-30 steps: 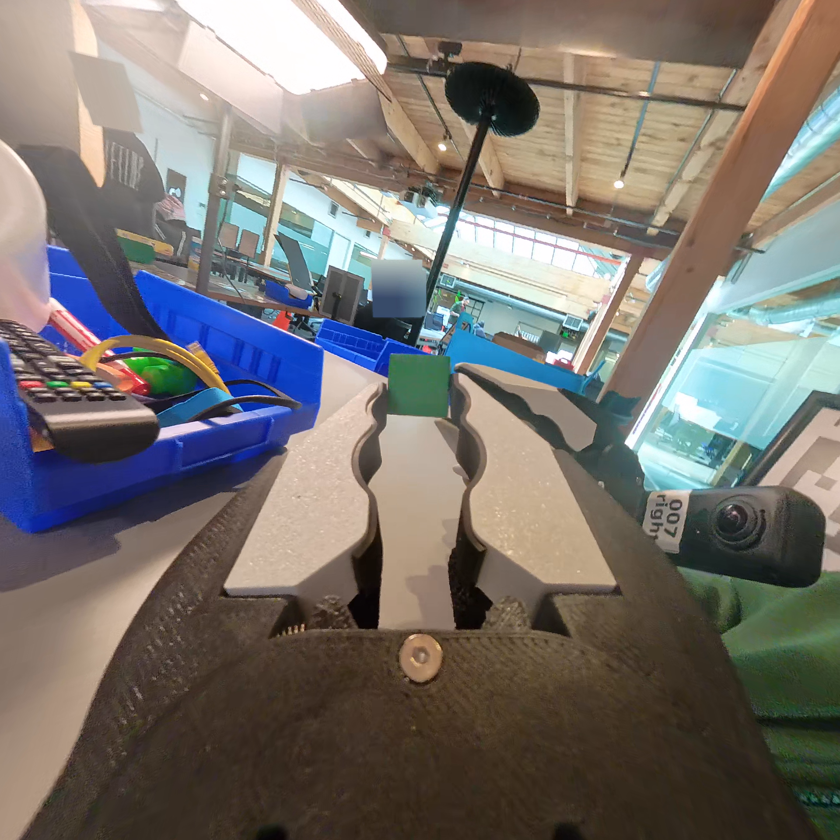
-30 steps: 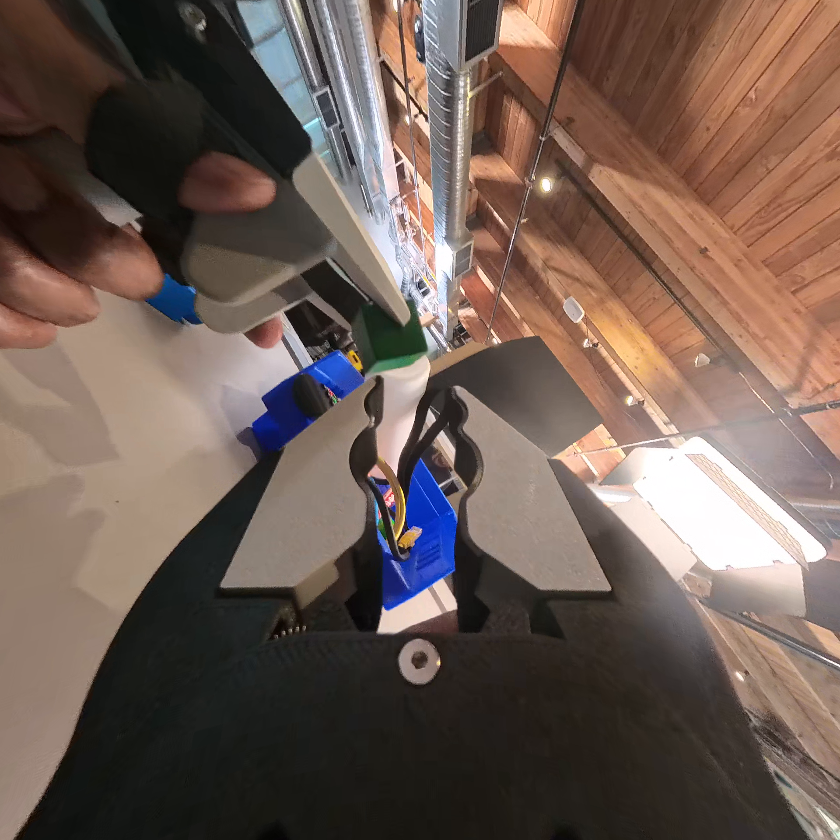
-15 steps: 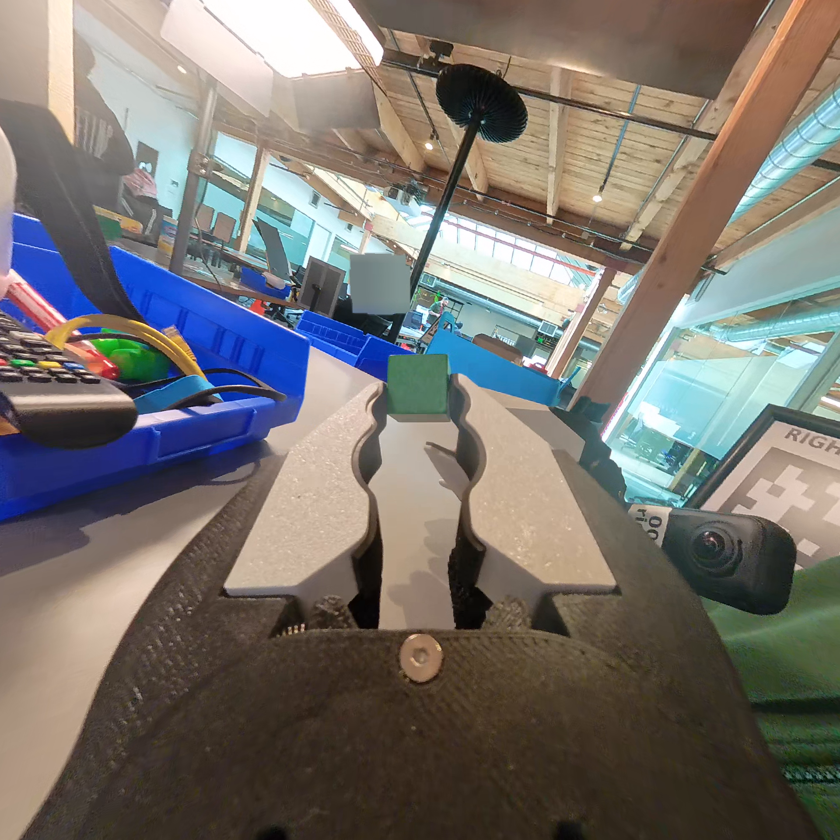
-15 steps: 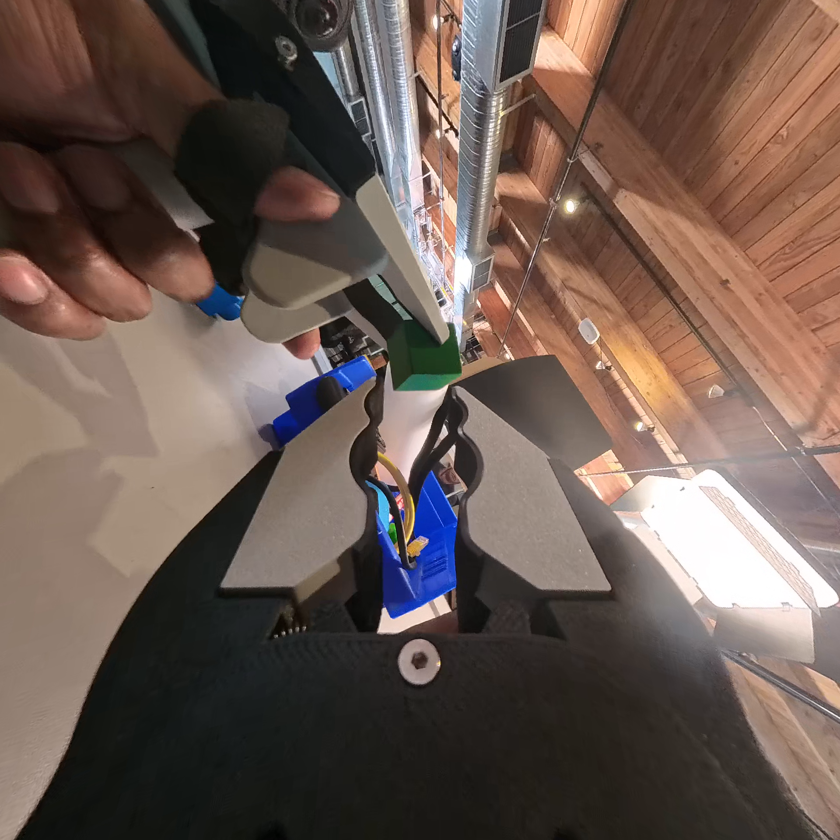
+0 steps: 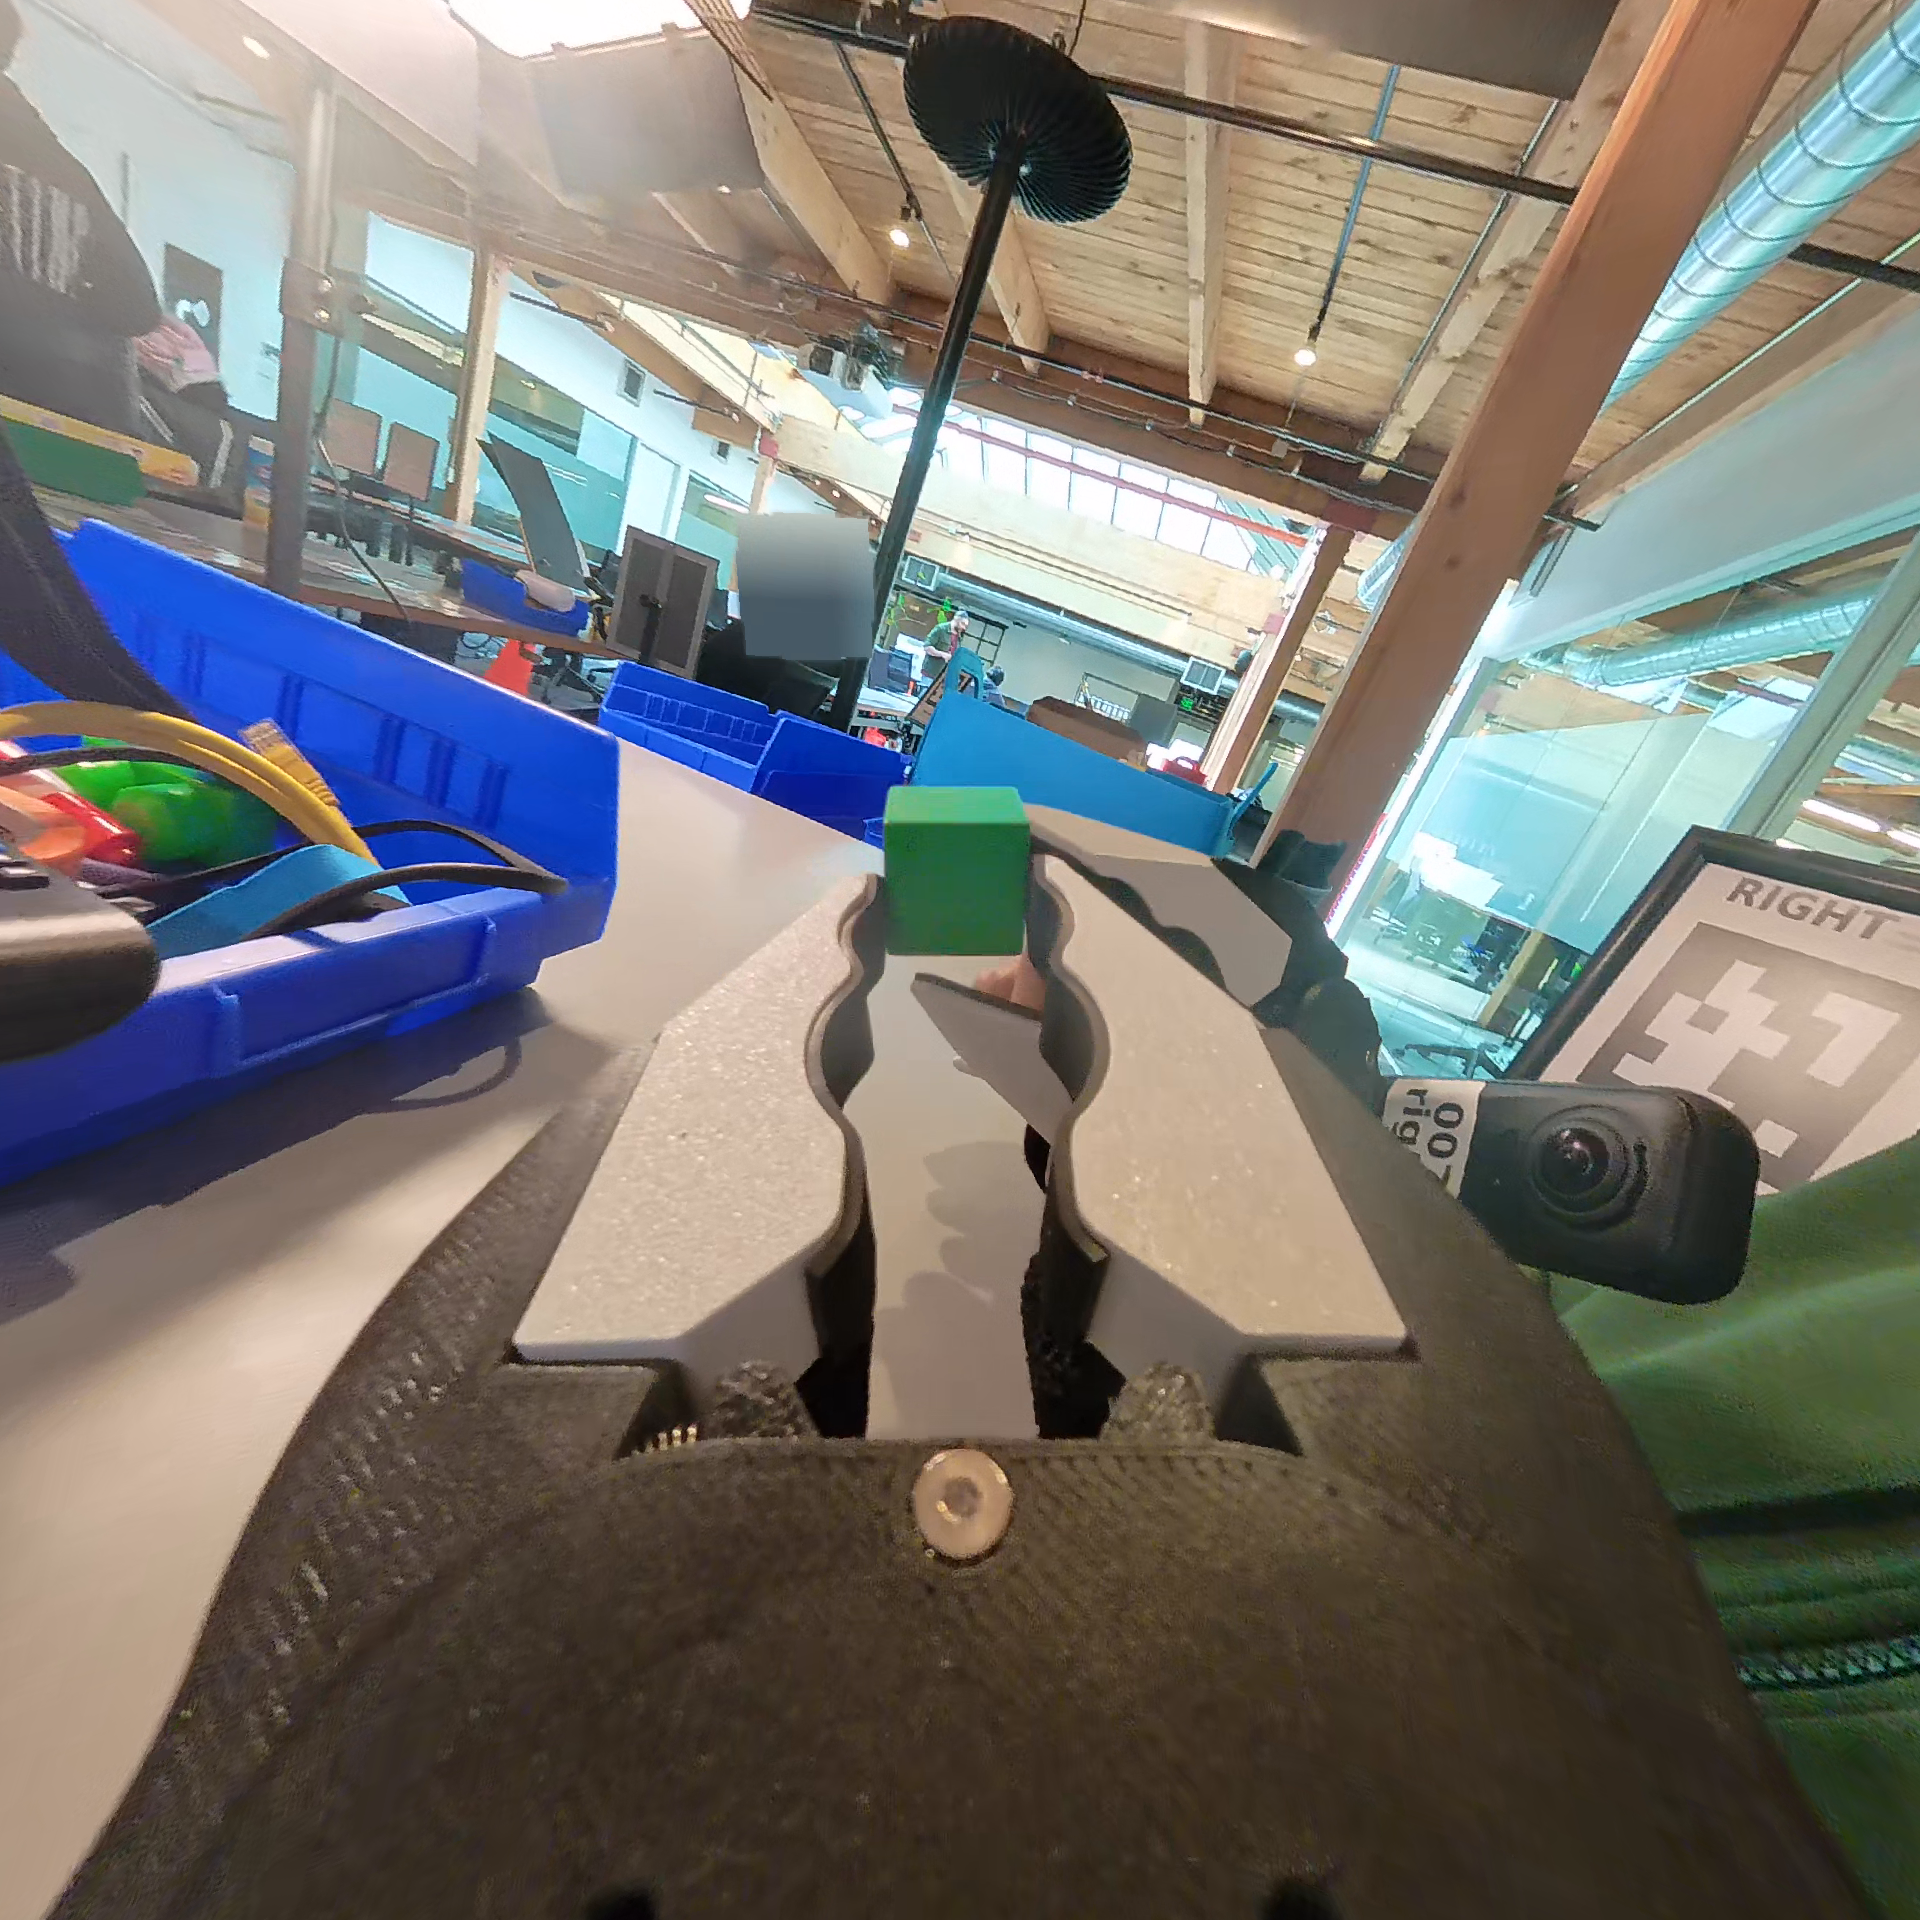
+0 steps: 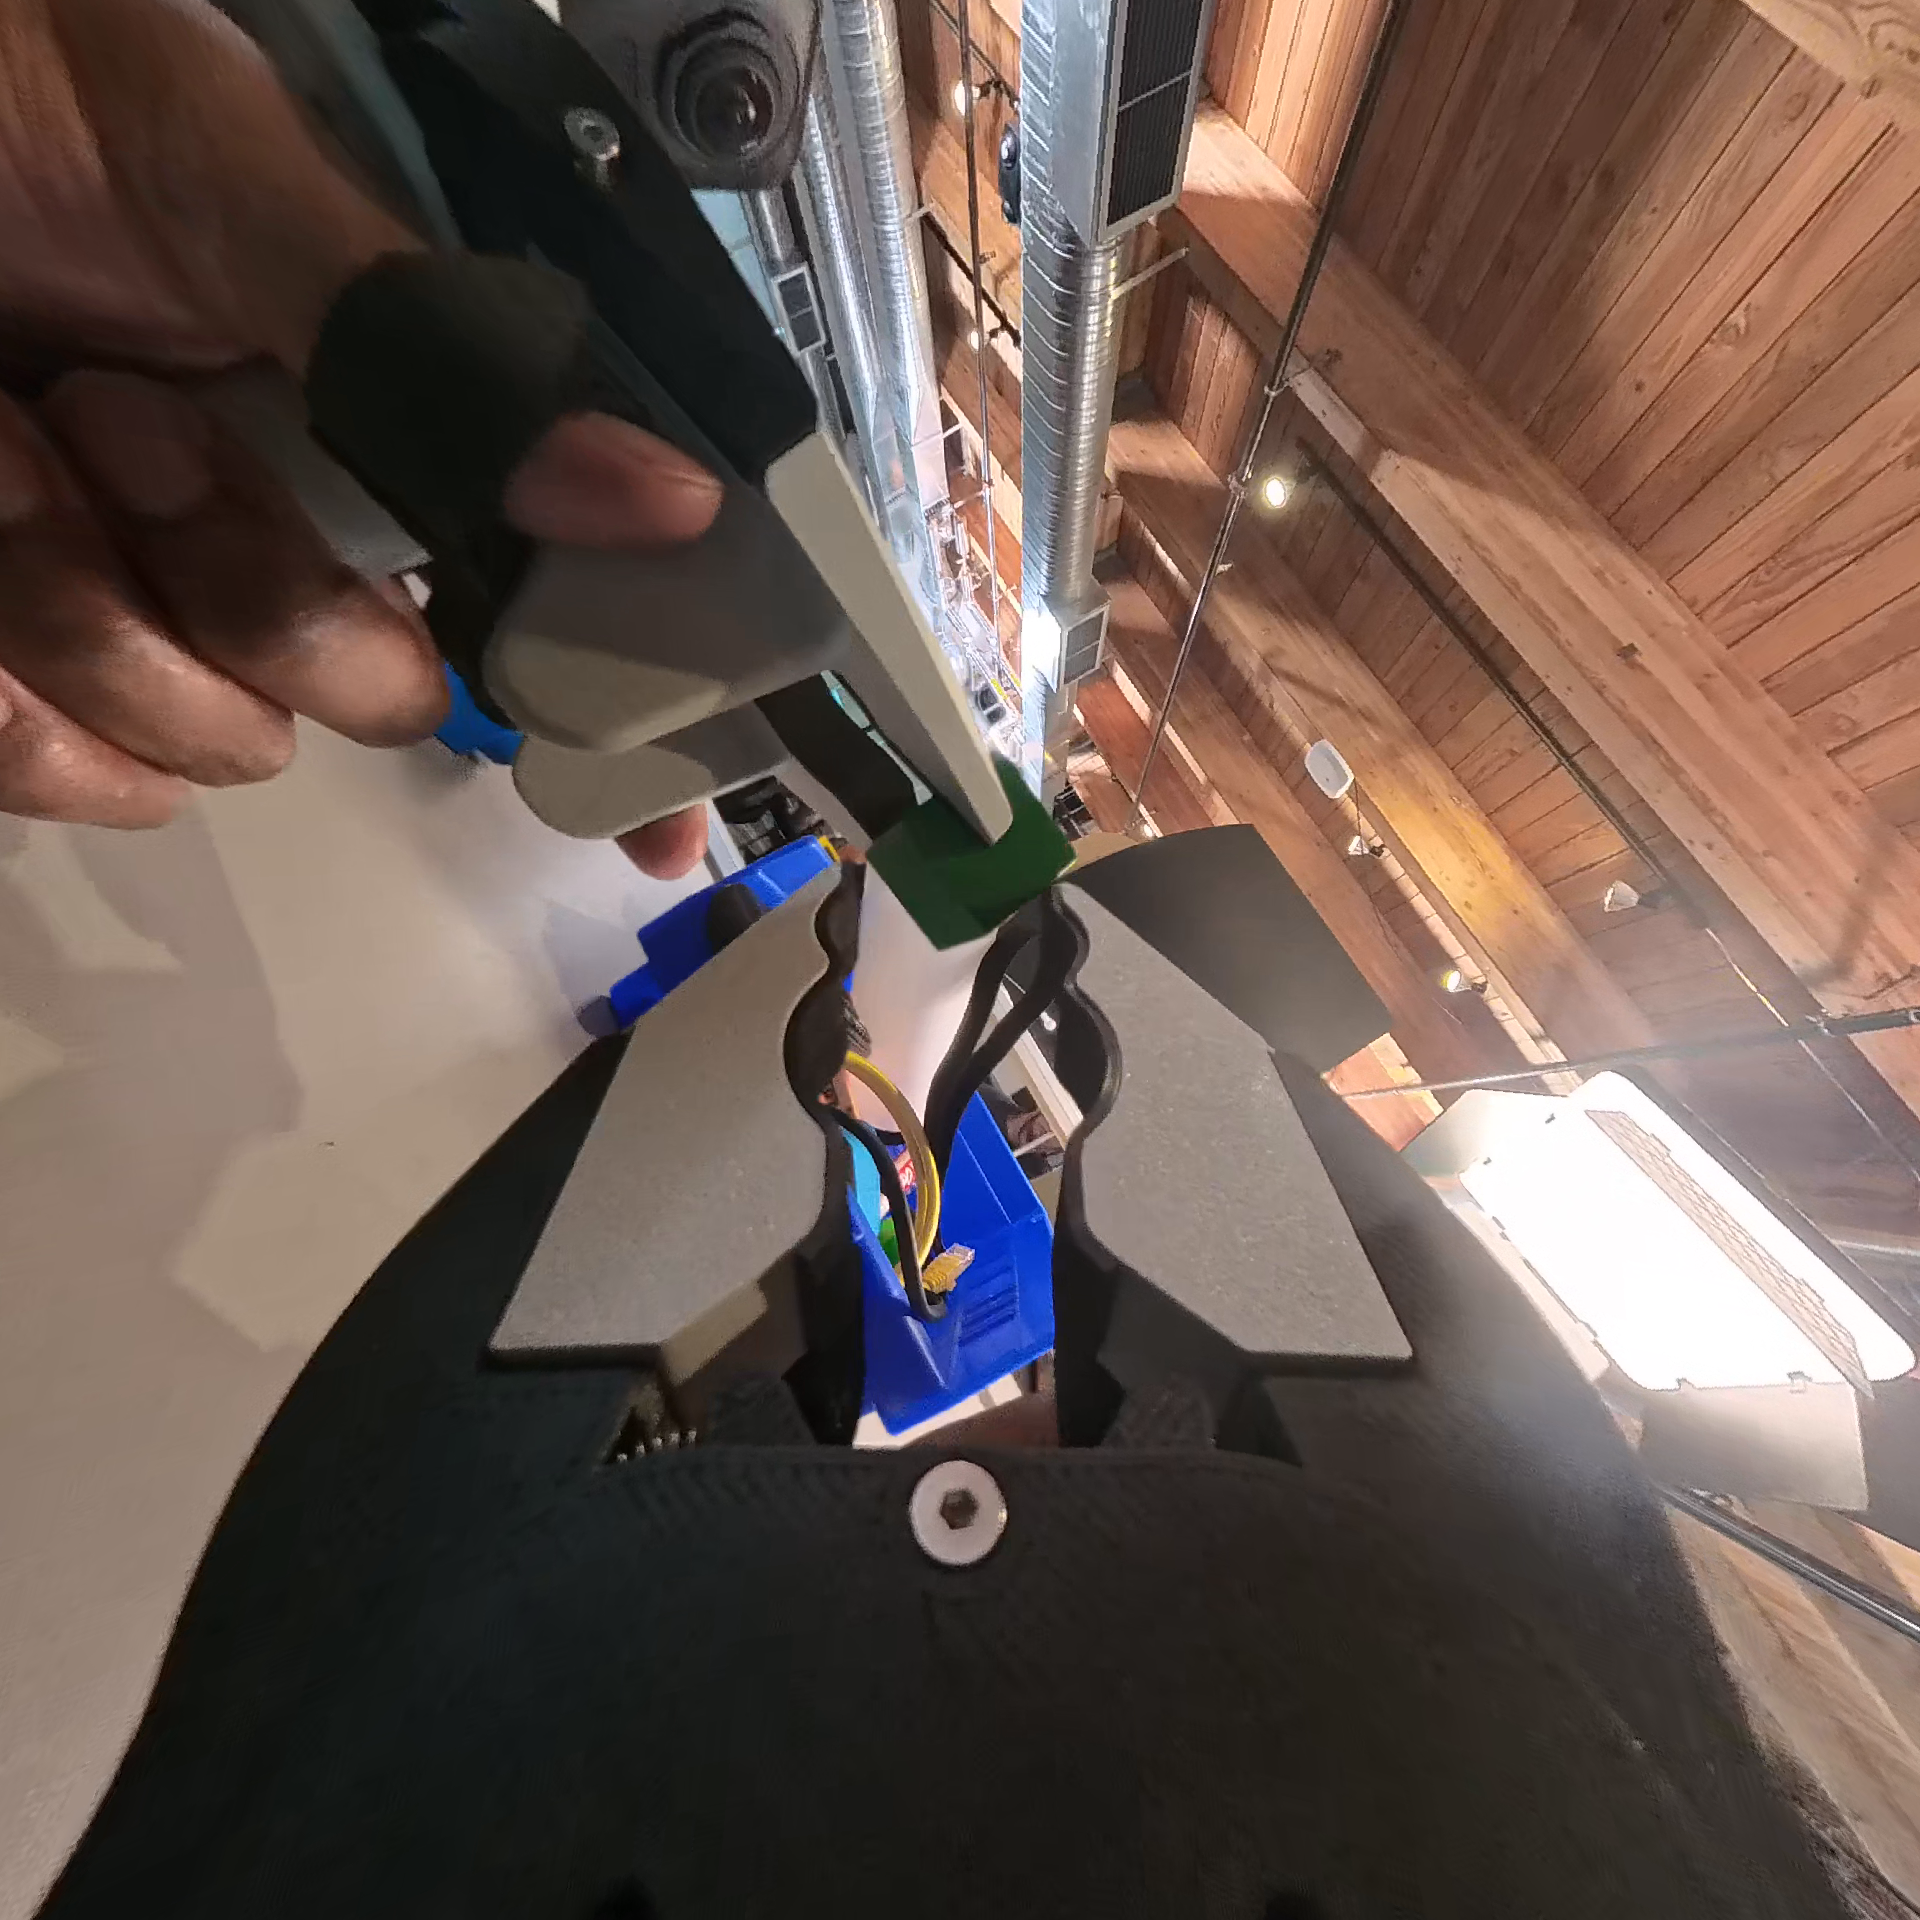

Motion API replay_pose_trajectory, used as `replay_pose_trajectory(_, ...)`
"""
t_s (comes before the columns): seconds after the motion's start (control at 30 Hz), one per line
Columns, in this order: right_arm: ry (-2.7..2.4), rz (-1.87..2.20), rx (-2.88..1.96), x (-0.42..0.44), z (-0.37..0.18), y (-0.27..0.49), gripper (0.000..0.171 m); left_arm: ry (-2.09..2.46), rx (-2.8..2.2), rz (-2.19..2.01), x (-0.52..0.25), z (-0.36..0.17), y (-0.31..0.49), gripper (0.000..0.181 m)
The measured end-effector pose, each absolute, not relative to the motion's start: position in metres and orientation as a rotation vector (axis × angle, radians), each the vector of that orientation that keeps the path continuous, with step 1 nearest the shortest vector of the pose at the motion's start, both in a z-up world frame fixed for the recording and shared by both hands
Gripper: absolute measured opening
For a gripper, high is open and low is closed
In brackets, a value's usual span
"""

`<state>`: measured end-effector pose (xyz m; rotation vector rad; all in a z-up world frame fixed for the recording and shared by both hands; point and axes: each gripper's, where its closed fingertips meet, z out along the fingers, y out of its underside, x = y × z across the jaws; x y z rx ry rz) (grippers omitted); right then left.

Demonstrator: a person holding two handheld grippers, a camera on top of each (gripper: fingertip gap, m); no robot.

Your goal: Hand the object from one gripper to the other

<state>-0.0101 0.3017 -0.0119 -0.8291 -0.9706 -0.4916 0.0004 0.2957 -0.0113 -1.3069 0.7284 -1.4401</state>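
Handover mid-step: left gripper (image 5: 956, 883) pinches the green cube (image 5: 956, 883) at centre frame above the table (image 5: 644, 977), right gripper (image 6: 951, 894) spread and apparently just bracketing it, so next calls for closing, then left letting go.

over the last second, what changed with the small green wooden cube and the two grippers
The right gripper has closed in on the small green wooden cube; its open fingertips now sit level with the cube, which fills more of the right wrist view. No handover yet: the left gripper stays shut on the cube. The blue plastic bin of cables still sits on the grey table.
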Motion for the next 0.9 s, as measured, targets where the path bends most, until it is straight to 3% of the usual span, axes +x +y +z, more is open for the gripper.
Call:
replay_pose_trajectory(0.5, -0.989, -0.453, -0.805, -0.016, -0.012, 0.297, 0.050, 0.785, -1.309, -1.443, 0.006, -0.014, 0.288, 0.027)
replay_pose_trajectory(0.9, -0.913, -0.403, -0.844, -0.013, -0.001, 0.298, 0.047, 0.739, -1.278, -1.494, 0.001, -0.009, 0.290, 0.027)
